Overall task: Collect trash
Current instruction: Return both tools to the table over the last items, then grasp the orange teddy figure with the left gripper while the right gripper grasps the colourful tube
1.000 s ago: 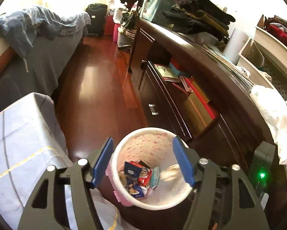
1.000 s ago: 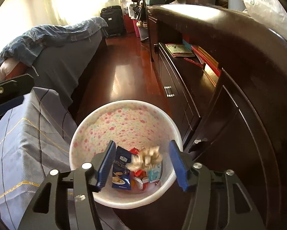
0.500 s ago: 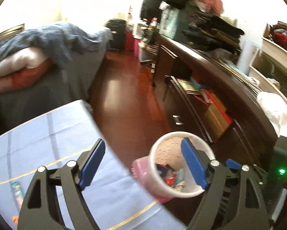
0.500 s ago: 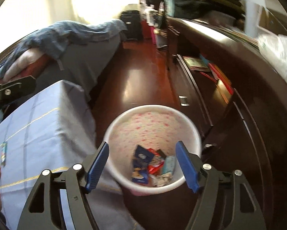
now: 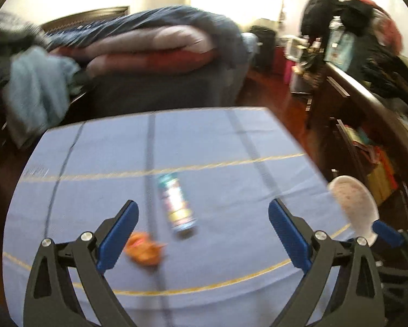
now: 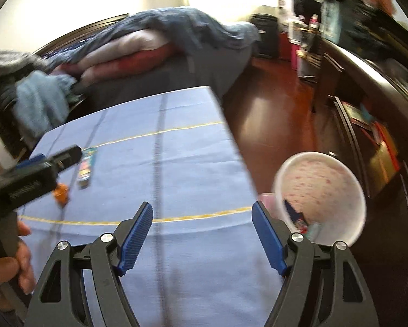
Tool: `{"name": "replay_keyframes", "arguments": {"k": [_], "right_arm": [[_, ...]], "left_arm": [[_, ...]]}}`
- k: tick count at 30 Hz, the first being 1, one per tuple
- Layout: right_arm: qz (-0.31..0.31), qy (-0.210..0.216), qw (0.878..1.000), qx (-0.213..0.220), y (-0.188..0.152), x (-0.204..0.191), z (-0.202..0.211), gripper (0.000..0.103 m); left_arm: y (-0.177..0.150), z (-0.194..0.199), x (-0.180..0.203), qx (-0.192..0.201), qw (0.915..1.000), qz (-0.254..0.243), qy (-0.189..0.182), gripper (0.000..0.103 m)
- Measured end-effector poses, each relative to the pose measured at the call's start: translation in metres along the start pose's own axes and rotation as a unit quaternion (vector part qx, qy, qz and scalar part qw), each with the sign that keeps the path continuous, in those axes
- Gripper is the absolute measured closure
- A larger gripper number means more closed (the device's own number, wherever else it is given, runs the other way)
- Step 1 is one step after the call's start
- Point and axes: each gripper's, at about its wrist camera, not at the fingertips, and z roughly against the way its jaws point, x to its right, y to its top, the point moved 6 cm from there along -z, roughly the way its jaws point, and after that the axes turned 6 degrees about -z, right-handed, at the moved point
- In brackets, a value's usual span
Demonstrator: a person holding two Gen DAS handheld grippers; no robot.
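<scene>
Foil-like wrapping made up both remaining pieces of trash: a long printed snack packet (image 5: pixel 176 203) lay flat near the middle of the blue tablecloth (image 5: pixel 231 147), and a crumpled orange wrapper (image 5: pixel 143 248) lay just left of its near end. Both were judged light, thin and slippery; the flat packet was best pinched across its narrow width, the crumpled wrapper at its raised folds. The left gripper (image 5: pixel 202 234) was opening with nothing between its pads; the right gripper (image 6: pixel 202 238) stood released and empty. The speckled bin (image 6: pixel 321 193) sat low at the right, off the table edge. One second earlier both cameras looked straight down into that bin; both now faced the tabletop.
</scene>
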Motion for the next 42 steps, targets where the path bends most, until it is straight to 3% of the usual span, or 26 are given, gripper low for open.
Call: {"name": "replay_keyframes", "arguments": {"k": [2, 6, 10, 16, 20, 25, 37, 42], "right_arm": [[0.012, 0.008, 1.000, 0.000, -0.002, -0.015, 0.002, 0.028], [0.032, 0.020, 0.999, -0.002, -0.004, -0.040, 0.003, 0.027], [0.042, 0.023, 0.999, -0.003, -0.005, -0.055, 0.003, 0.027], [0.052, 0.019, 0.998, -0.008, -0.004, -0.071, -0.004, 0.027], [0.052, 0.020, 0.998, -0.013, -0.001, -0.081, -0.013, 0.027], [0.060, 0.026, 0.998, -0.018, 0.004, -0.098, -0.025, 0.027], [0.083, 0.051, 0.994, -0.051, 0.010, -0.167, -0.082, 0.027], [0.096, 0.044, 0.992, -0.073, 0.004, -0.185, -0.104, 0.041]], "left_arm": [[-0.013, -0.007, -0.020, -0.017, 0.9998, 0.006, 0.007, 0.008], [-0.034, -0.021, -0.044, -0.046, 0.9985, 0.028, -0.011, 0.016], [-0.043, -0.032, -0.054, -0.056, 0.9974, 0.037, -0.026, 0.017], [-0.041, -0.040, -0.054, -0.051, 0.9985, 0.014, -0.017, 0.035], [-0.039, -0.039, -0.053, -0.045, 0.9990, 0.001, -0.007, 0.059], [-0.044, -0.033, -0.066, -0.038, 0.9987, 0.023, -0.025, 0.059], [-0.057, 0.002, -0.146, -0.021, 0.9961, 0.085, 0.016, 0.059], [-0.061, 0.012, -0.170, -0.017, 0.9942, 0.103, 0.026, 0.059]]}}
